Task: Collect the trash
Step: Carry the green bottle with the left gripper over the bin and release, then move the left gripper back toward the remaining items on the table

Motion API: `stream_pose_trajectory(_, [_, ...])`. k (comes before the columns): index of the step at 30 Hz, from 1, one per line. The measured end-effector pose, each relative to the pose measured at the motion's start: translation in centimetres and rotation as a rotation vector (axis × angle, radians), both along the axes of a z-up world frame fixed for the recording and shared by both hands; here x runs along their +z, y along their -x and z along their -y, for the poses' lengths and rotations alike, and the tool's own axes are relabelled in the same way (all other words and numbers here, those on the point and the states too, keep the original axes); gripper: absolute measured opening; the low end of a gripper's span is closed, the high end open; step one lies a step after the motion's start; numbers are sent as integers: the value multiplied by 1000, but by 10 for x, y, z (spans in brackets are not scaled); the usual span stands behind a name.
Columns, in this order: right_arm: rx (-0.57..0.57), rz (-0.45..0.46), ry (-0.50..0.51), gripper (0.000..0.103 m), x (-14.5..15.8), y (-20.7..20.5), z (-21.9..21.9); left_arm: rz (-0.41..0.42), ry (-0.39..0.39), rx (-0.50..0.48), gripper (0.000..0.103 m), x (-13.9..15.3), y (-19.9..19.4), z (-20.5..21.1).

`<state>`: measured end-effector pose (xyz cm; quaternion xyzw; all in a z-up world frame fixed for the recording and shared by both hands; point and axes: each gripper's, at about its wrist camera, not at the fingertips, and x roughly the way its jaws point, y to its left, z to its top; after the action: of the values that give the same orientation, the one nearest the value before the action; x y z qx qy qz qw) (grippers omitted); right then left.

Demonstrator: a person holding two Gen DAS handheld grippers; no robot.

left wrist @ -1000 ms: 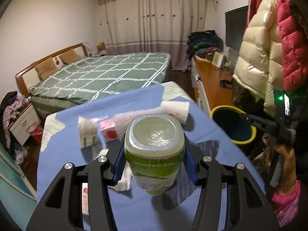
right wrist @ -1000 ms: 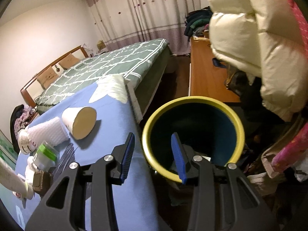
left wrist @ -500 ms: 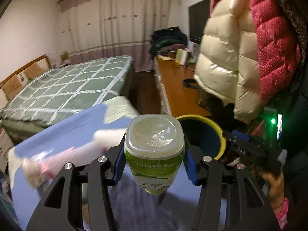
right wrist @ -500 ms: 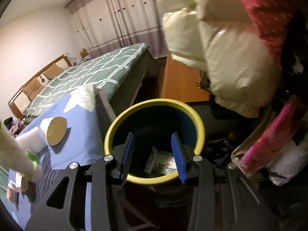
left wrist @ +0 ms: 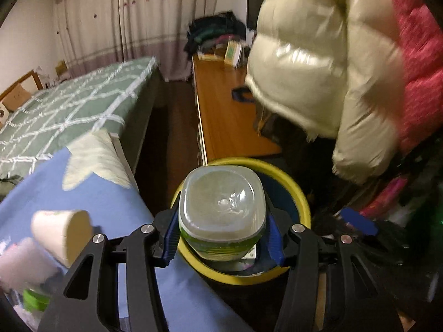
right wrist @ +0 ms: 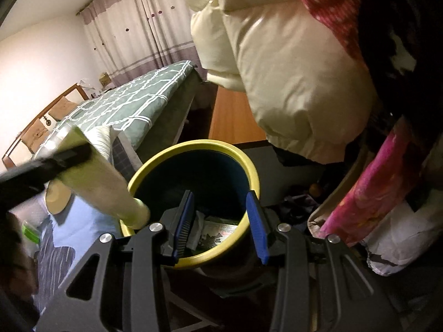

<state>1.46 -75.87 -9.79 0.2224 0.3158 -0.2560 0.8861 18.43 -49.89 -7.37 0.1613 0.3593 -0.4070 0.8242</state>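
Bottle (left wrist: 221,210) carried from table to bin (left wrist: 293,185); left hand-held gripper (left wrist: 223,235) clamps it; right (right wrist: 220,221) half-open, empty.

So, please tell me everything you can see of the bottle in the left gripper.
The bottle is clear plastic with a rounded-square base that faces the camera, a green label band and pale contents. The left gripper clamps its sides between blue pads. It is held over the yellow-rimmed bin. In the right wrist view it slants down, neck toward the rim.
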Motion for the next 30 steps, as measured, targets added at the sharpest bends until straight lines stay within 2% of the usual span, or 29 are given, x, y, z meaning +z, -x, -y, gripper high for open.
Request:
stream_pose_trajectory(3, [-11, -11, -2, 43, -4, 0, 2, -37, -41, 16, 52, -23, -6, 12])
stream_pose_trajectory(4, [-11, -15, -3, 44, -5, 1, 3, -54, -50, 26, 56, -29, -8, 12])
stream_pose_trajectory(5, [-10, -22, -3, 44, -7, 0, 2, -63, -46, 33, 72, -32, -9, 8])
stream_pose_trajectory(7, [-6, -26, 0, 44, -8, -1, 0, -61, -11, 57, 81, -28, -6, -4])
stream_pose_trajectory(11, [6, -31, -1, 44, -9, -4, -6, -45, 36, 81, 87, -7, 0, -33])
stream_pose_trajectory(15, [41, -26, 8, 44, -6, -11, -19, -37, 128, 131, 94, 30, 11, -100])
stream_pose_trajectory(19, [99, -27, 17, 44, -3, -24, -41, 23, 193, 265, 98, 60, 27, -194])
stream_pose_trajectory(25, [211, -33, 31, 44, 1, -49, -90, 131, 208, 539, 98, 81, 52, -332])
stream_pose_trajectory(28, [271, -36, 40, 44, 4, -59, -118, 169, 194, 667, 98, 82, 64, -386])
stream_pose_trajectory(30, [323, -37, 45, 44, 7, -70, -141, 167, 192, 717, 98, 80, 71, -416])
